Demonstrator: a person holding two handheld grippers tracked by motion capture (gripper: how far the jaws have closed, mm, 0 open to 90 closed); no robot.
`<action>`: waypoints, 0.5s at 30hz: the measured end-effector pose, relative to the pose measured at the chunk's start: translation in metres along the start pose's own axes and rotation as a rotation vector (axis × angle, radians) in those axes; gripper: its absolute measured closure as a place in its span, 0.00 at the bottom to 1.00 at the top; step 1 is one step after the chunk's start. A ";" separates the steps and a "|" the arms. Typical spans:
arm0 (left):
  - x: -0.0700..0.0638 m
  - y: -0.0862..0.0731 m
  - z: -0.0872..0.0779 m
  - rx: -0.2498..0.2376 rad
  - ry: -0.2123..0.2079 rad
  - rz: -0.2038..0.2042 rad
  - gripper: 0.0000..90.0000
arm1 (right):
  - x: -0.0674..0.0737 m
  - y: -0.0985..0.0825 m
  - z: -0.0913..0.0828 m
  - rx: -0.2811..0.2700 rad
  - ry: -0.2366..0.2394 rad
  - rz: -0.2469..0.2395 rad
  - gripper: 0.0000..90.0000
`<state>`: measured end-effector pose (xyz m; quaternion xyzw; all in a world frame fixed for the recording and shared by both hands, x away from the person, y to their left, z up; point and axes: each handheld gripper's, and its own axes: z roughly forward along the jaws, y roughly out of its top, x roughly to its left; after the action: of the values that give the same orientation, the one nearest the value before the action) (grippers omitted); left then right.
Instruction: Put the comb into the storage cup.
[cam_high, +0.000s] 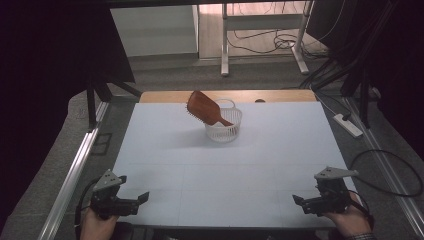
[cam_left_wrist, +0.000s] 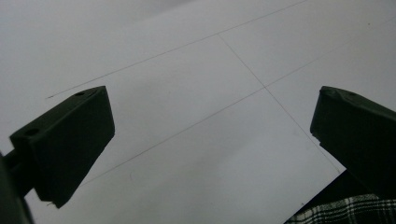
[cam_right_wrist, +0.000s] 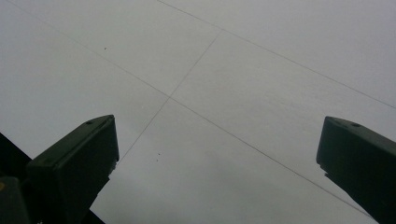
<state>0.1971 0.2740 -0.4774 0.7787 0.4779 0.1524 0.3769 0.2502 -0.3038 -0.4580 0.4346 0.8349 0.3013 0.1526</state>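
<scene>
Brush (cam_high: 204, 110) leans in basket (cam_high: 224, 131) near worktop (cam_high: 280, 150) far edge | left claw (cam_high: 134, 201) and right claw (cam_high: 305, 202) gape empty at near corners, well apart from it | advice: grip handle, lift straight up, steady basket.

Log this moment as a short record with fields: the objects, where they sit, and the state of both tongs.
surface: white table with thin grid lines
basket: small white basket, far centre of the table
hairbrush: brown wooden hairbrush, handle down in the basket, head leaning out over its left rim
left tongs: open, near left edge, holding nothing
right tongs: open, near right edge, holding nothing
contact: neither tongs touches the basket or hairbrush
</scene>
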 end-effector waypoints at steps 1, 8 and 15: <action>0.000 0.000 0.000 0.001 0.002 0.001 0.00 | 0.000 0.000 0.000 0.000 0.000 0.000 0.00; -0.002 0.000 0.000 0.026 0.016 0.011 0.00 | 0.000 0.000 0.000 0.001 -0.001 0.000 0.00; -0.005 -0.001 0.002 0.048 0.034 0.022 0.00 | 0.000 0.000 0.000 0.005 0.001 0.000 0.00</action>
<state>0.1953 0.2694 -0.4786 0.7900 0.4792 0.1584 0.3480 0.2503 -0.3035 -0.4580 0.4349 0.8357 0.2994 0.1513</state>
